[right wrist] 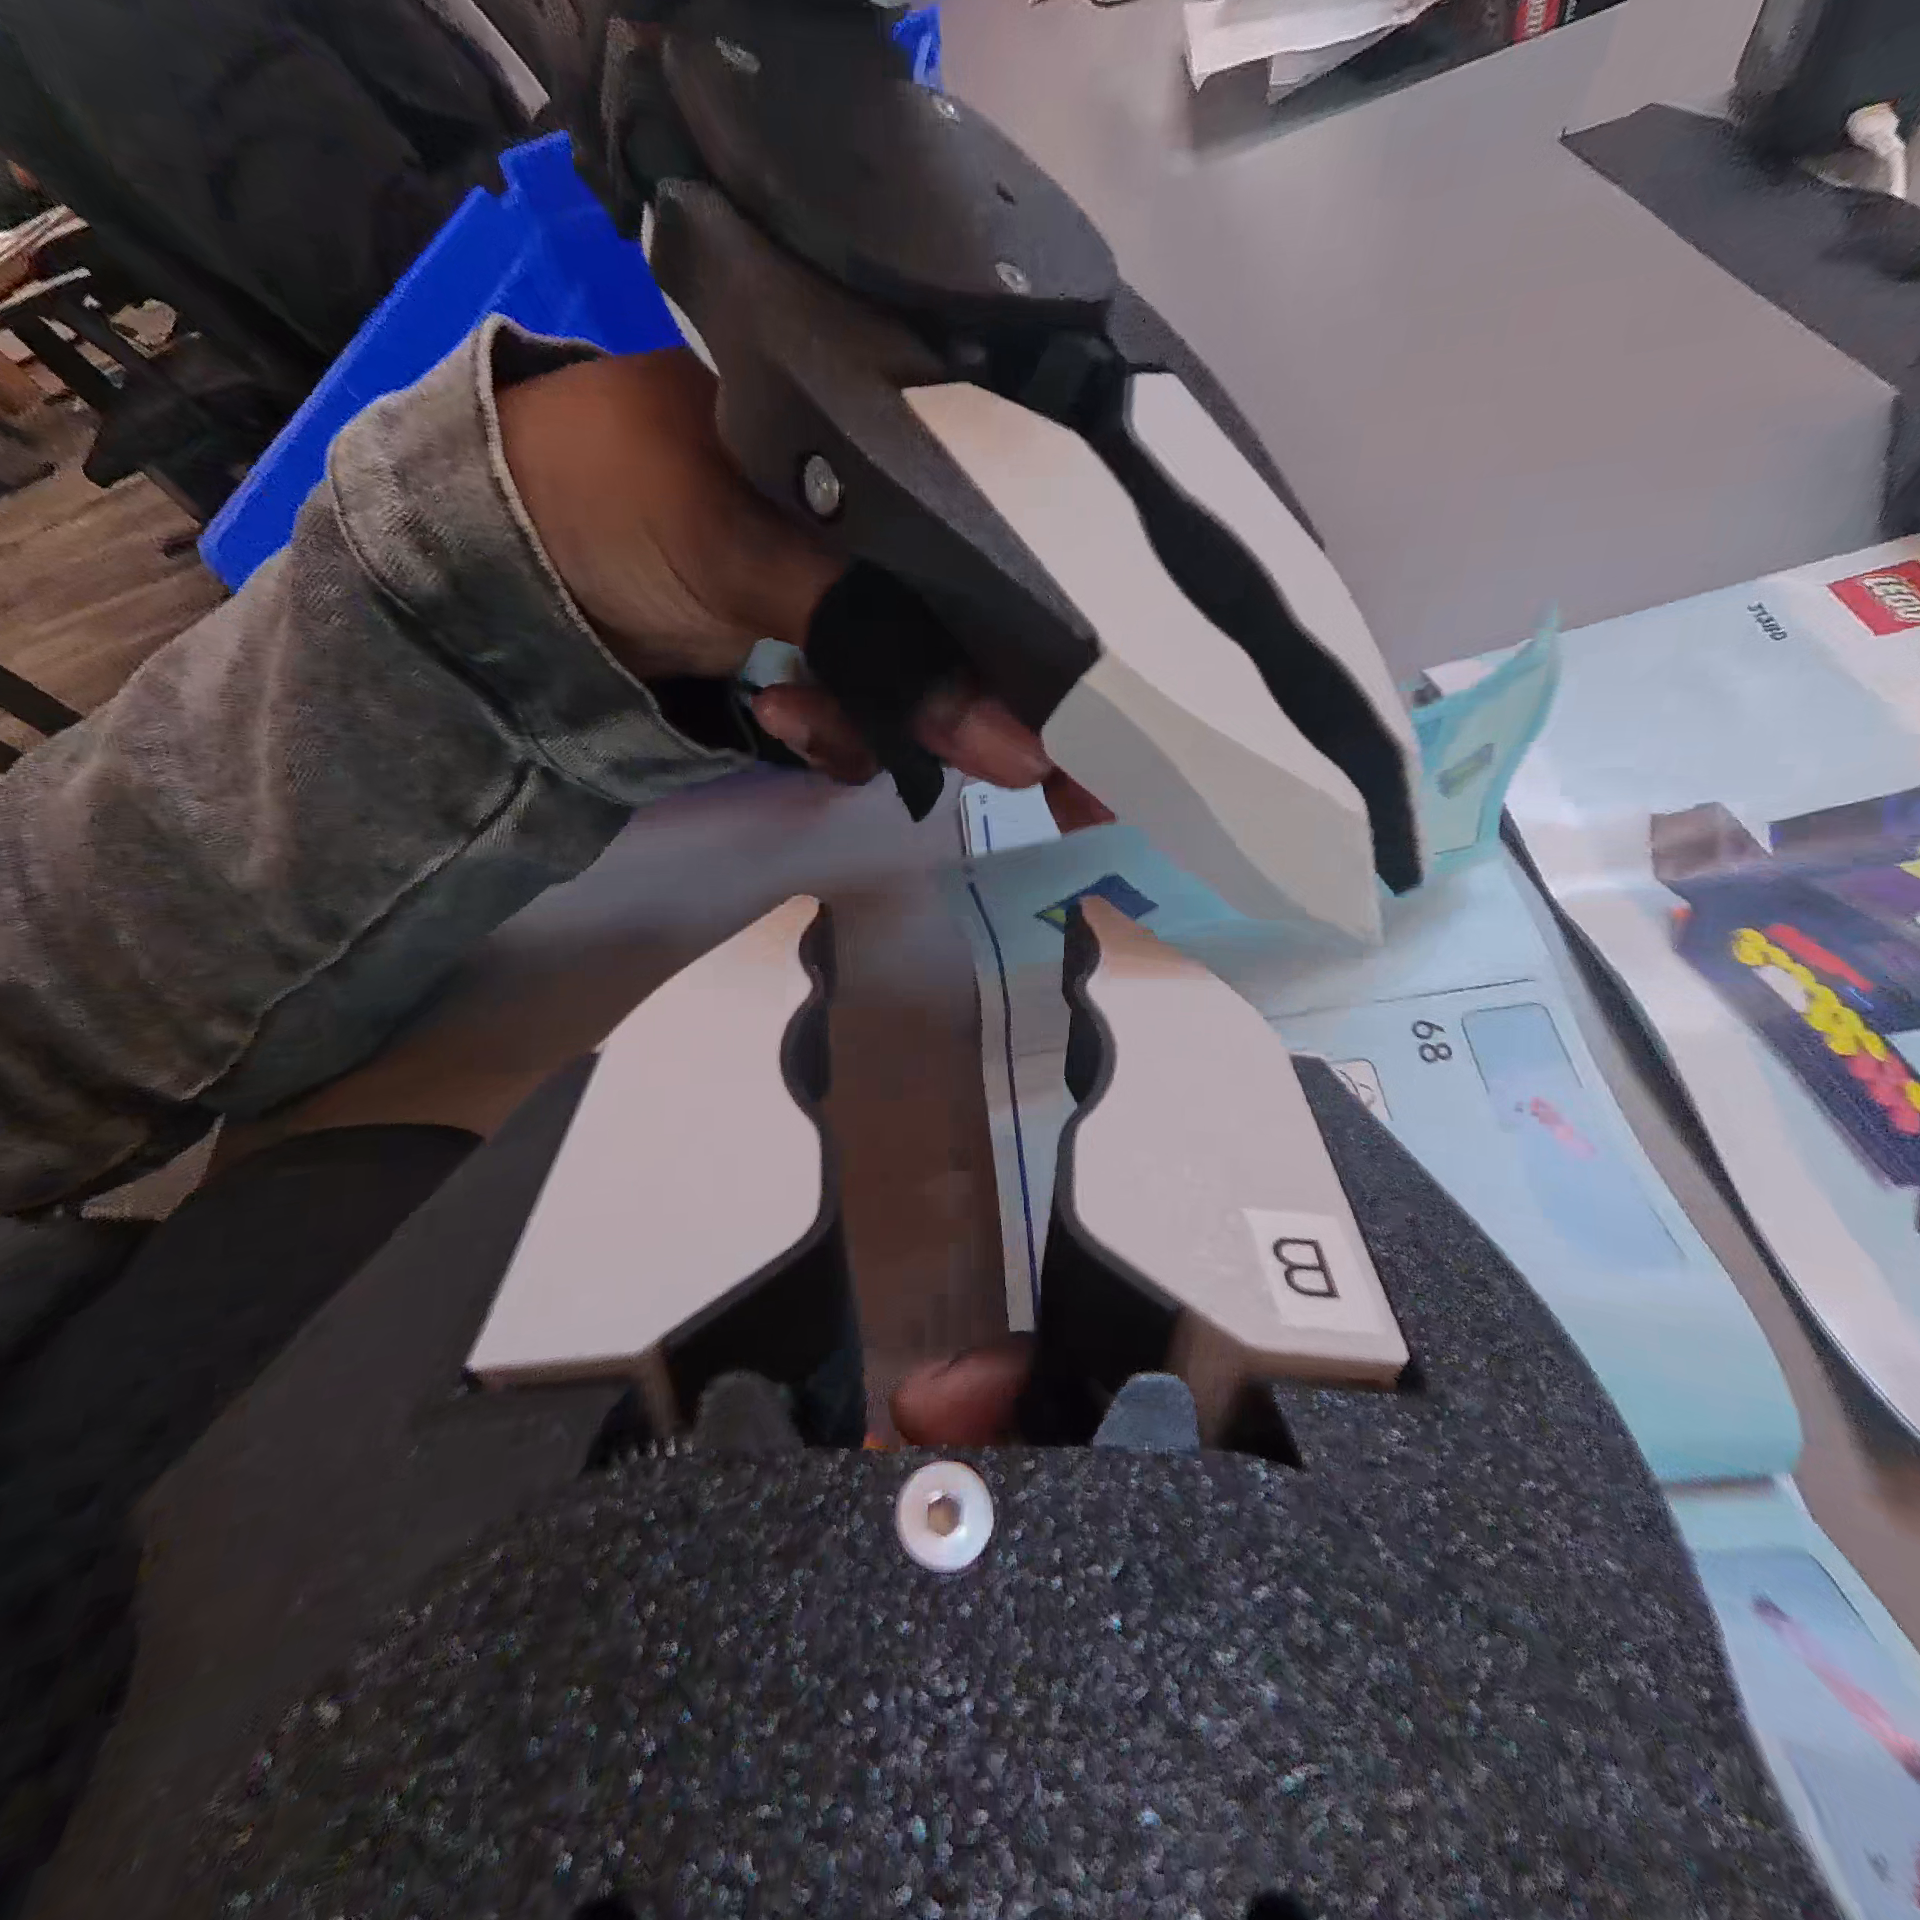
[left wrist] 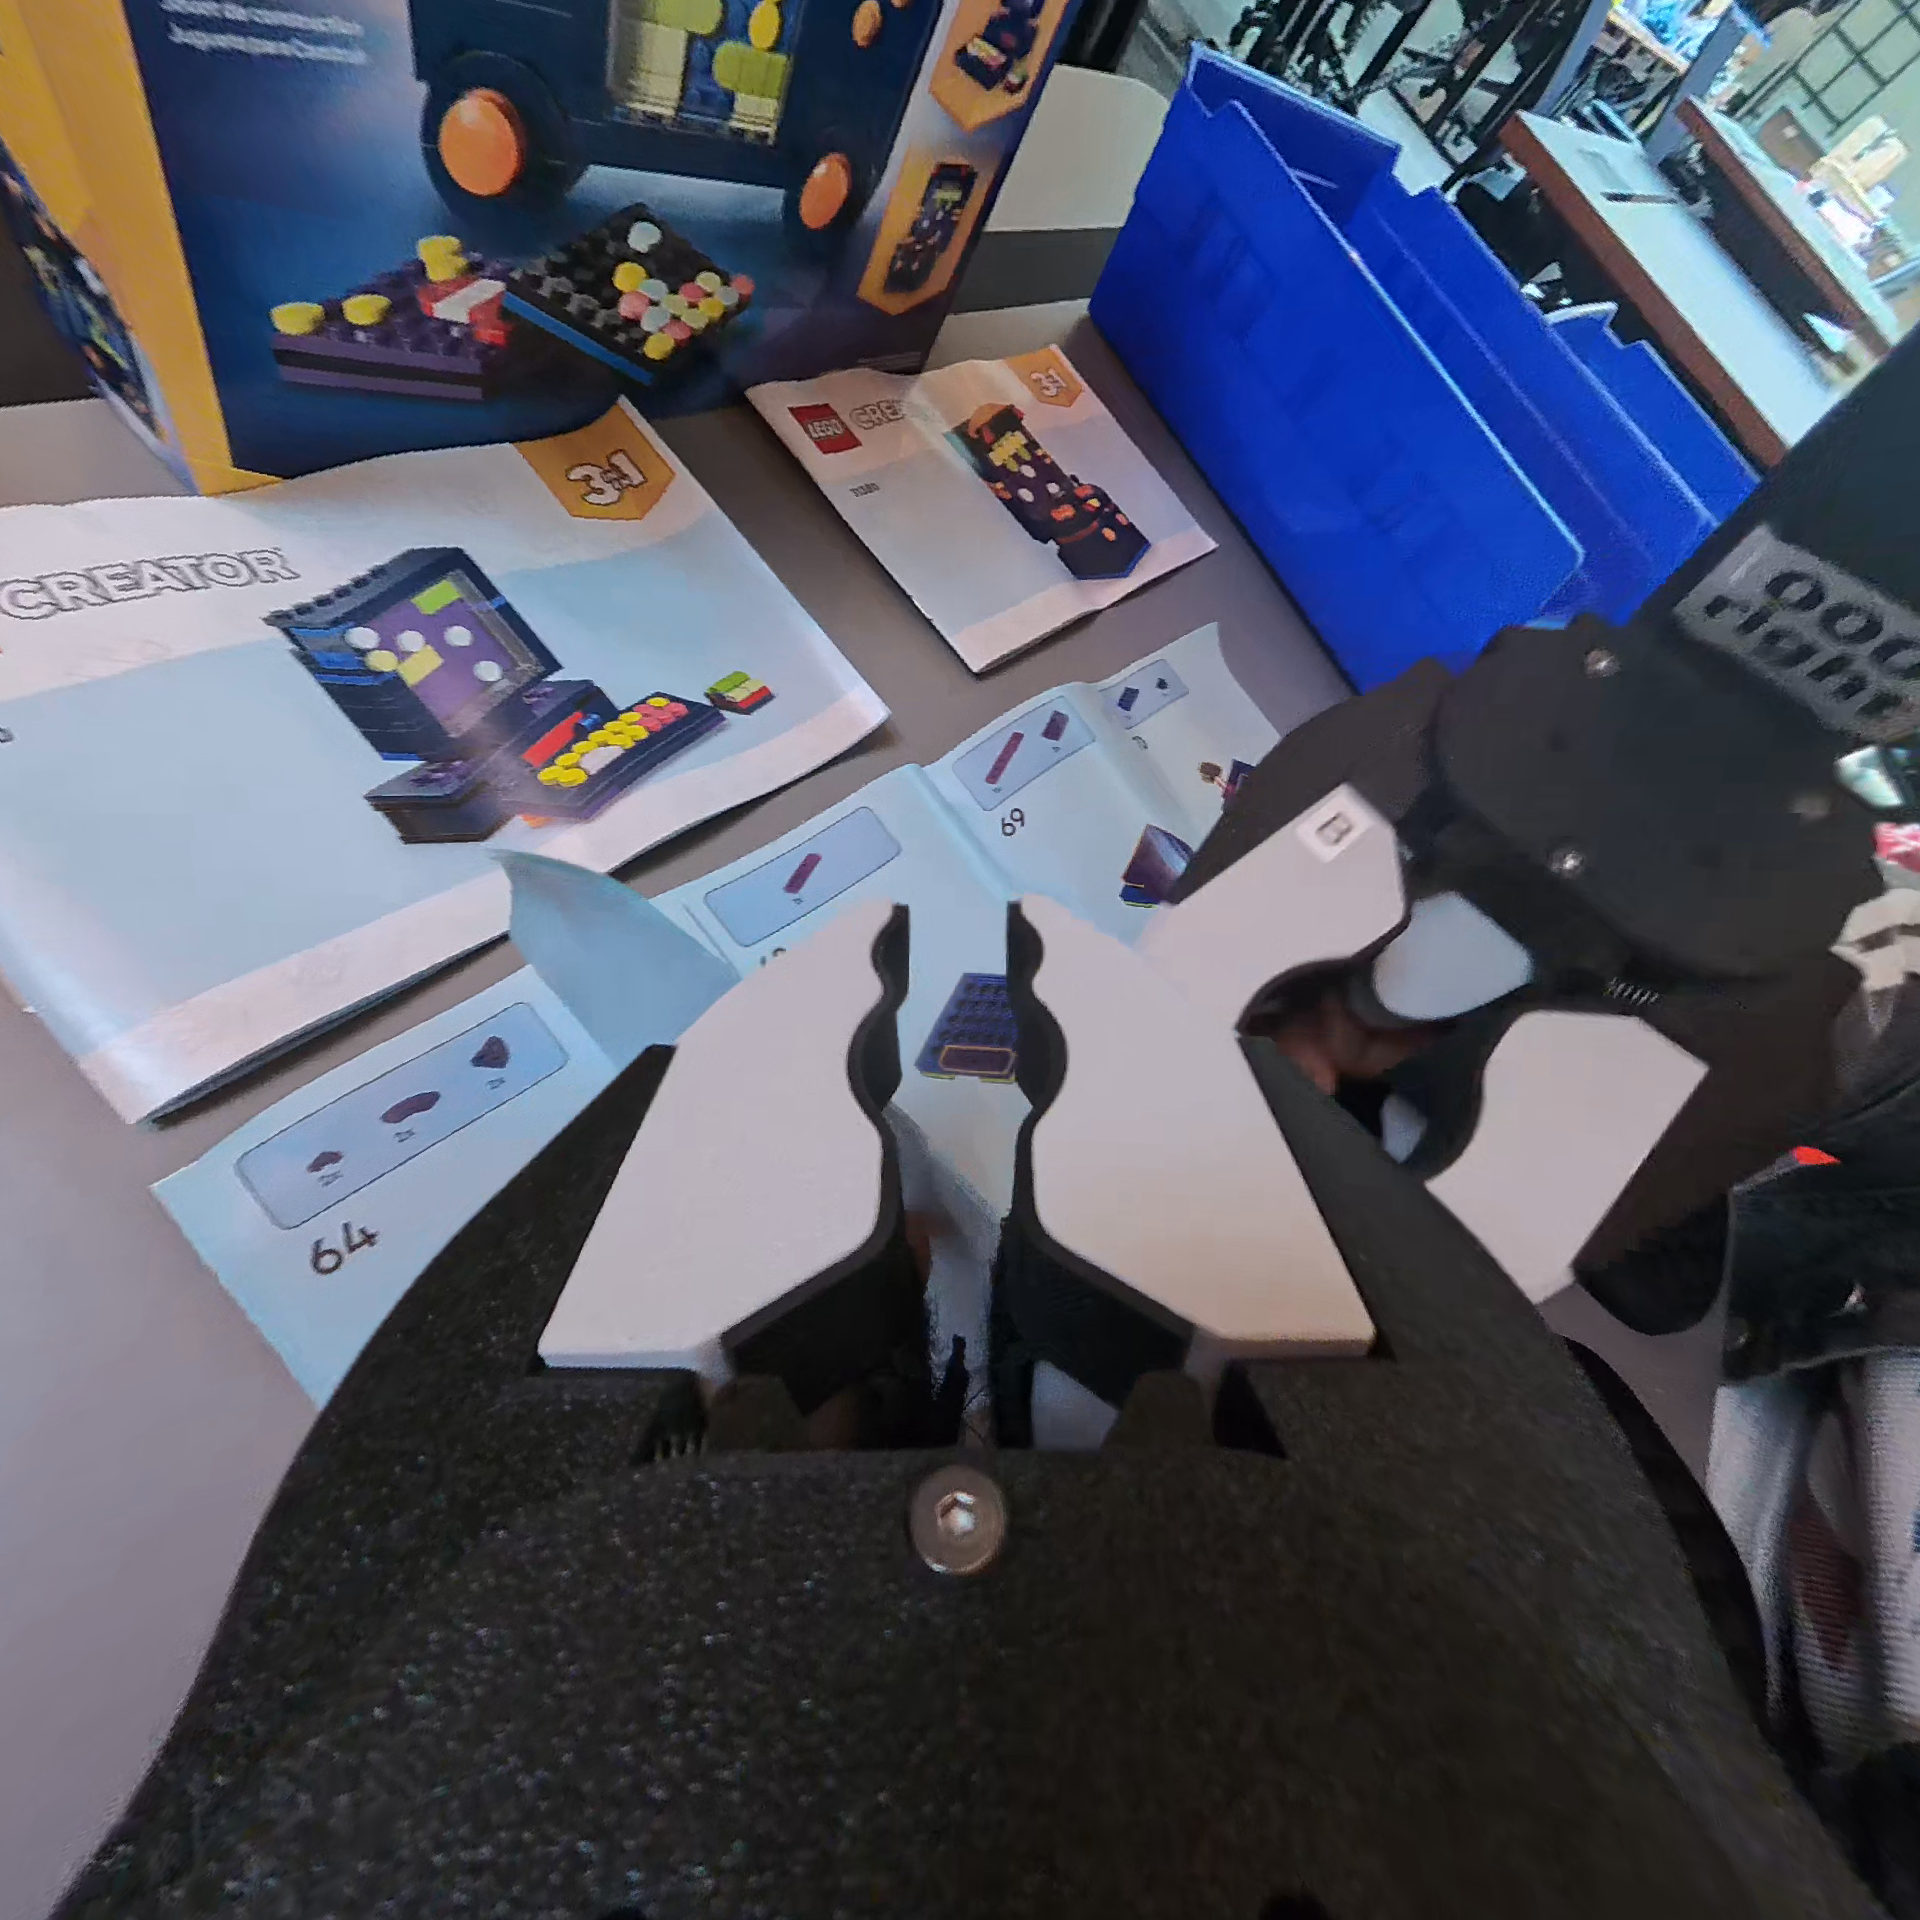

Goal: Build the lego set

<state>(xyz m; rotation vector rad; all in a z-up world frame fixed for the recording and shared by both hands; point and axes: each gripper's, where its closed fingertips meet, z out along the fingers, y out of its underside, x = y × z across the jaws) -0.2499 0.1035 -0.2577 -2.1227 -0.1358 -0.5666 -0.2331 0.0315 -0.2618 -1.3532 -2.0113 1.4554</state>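
An open instruction booklet (left wrist: 416,1143) lies flat on the grey table (left wrist: 94,1455). One of its pages (left wrist: 592,945) curls up just left of my left gripper (left wrist: 956,920). That gripper hovers over the booklet's middle, jaws a narrow gap apart with nothing between them. My right gripper (right wrist: 951,920) is open and empty, close beside the left one at the booklet's near edge (right wrist: 1507,1091). The right wrist view shows the left gripper (right wrist: 1382,883) pointing down at the booklet, with the lifted page (right wrist: 1496,717) just past it. No loose bricks are in view.
A large closed booklet (left wrist: 364,727) and a small one (left wrist: 987,499) lie beyond the open one. The set's box (left wrist: 571,208) stands behind them. Blue bins (left wrist: 1351,364) stand at the right. A person's sleeved arm (right wrist: 312,779) holds the left gripper.
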